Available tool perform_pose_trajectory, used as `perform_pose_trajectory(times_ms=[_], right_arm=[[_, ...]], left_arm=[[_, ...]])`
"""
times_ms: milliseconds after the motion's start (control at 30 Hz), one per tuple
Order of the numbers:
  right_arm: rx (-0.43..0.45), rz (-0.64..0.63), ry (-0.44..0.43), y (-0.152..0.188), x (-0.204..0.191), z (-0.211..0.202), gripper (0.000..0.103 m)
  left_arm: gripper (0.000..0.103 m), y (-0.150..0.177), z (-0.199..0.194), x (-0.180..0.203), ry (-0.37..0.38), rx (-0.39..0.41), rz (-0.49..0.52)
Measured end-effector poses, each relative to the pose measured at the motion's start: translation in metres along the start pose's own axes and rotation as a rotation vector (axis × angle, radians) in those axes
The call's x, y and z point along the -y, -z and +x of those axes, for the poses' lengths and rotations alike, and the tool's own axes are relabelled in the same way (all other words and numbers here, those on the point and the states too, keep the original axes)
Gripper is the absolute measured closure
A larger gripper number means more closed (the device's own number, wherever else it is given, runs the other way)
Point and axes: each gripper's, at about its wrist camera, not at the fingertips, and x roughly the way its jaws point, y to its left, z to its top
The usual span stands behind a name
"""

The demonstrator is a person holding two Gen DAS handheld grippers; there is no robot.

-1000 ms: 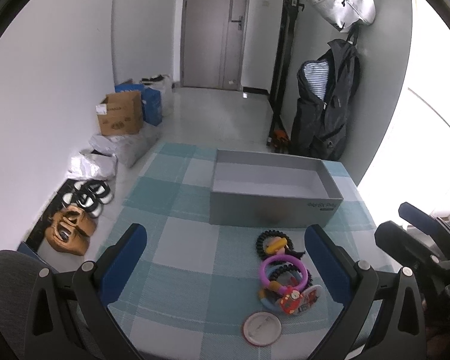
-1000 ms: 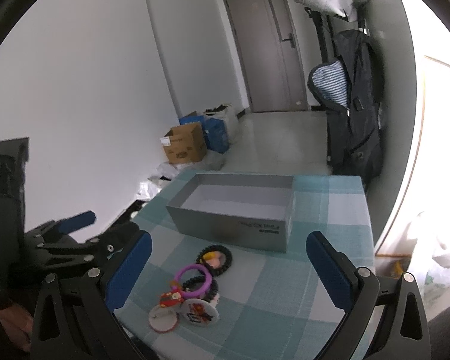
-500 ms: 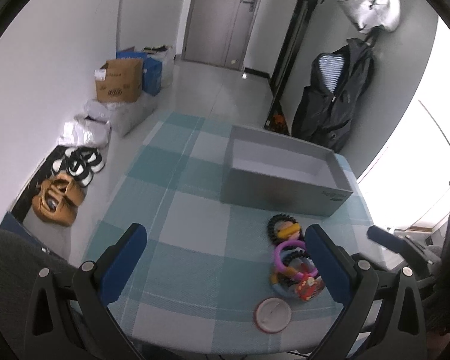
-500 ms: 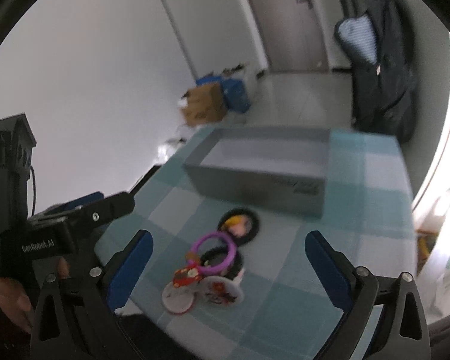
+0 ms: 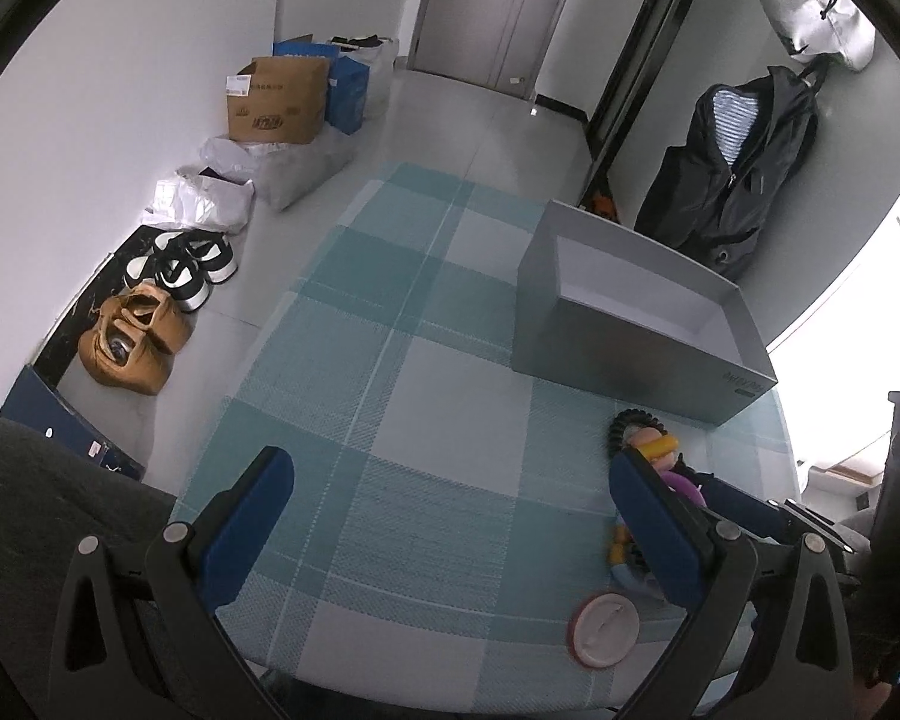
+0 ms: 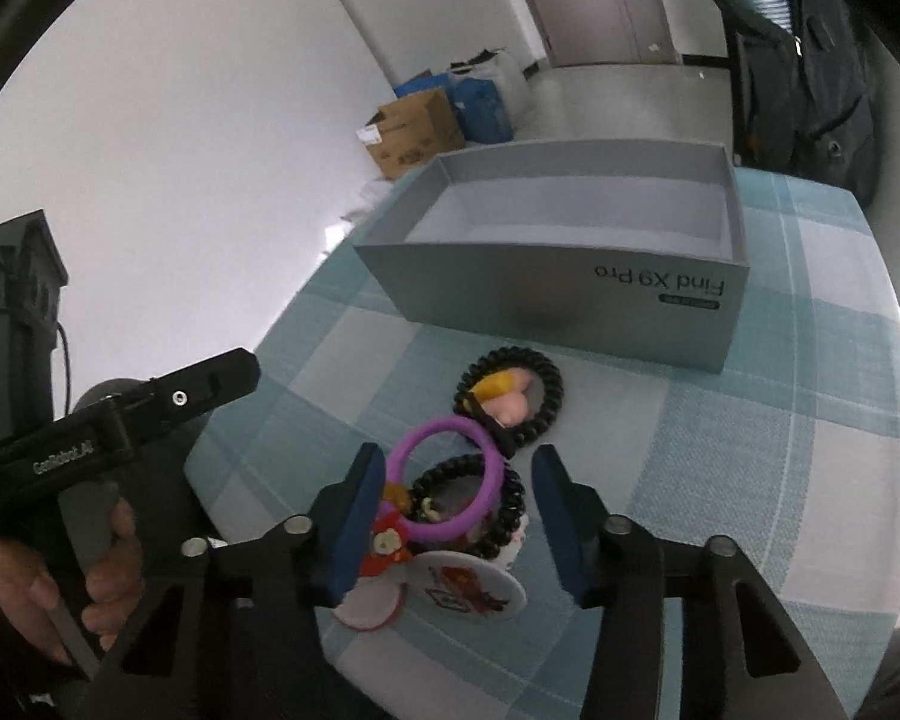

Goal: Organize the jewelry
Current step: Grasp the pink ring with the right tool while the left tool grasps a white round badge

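A: Jewelry (image 6: 450, 498) sits in a small heap between the fingers of the right tool (image 6: 459, 507), near the front edge of the surface (image 6: 750, 450). Its jaws have just been closing and now stand partly apart around the heap; the left pad is right against the red charm (image 6: 384, 543), though I cannot tell that it presses, and the right pad is clear of the black coil band (image 6: 498, 501).

B: And what lies in the heap?

A: A purple ring (image 6: 450, 474) over that black coil band, with two round badges (image 6: 474, 591) nearest the tool. Just beyond lies a second coil band (image 6: 510, 396) with a yellow and pink charm.

B: The left tool (image 5: 450, 534)?

A: Jaws wide apart over bare checked cloth, gripping nothing, to the left of the heap. A hand (image 6: 60, 594) holds its handle.

B: Farther out?

A: An open grey box (image 6: 570, 276) stands on the surface beyond the bands, apart from them.
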Motion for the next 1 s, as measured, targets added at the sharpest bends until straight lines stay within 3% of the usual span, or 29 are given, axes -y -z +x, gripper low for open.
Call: perform_pose_trajectory(times_ms=[200,367,700,1000], right_arm=[[-0.013,0.016,0.04,-0.001,0.006,0.001,0.088],[-0.012,0.042,0.023,-0.003,0.011,0.001,0.096],[0.033,0.123,-0.021,-0.007,0.025,-0.009,0.096],[0.112,0.208,-0.049,-0.016,0.044,-0.028,0.096]], left_arm=[[0.001,-0.001,0.003,0.0,-0.002,-0.01,0.008],[0.001,-0.001,0.007,0.002,-0.008,-0.022,0.014],[0.001,0.002,0.011,0.011,0.001,-0.034,0.05],[0.001,0.012,0.005,0.04,0.135,-0.06,0.169]])
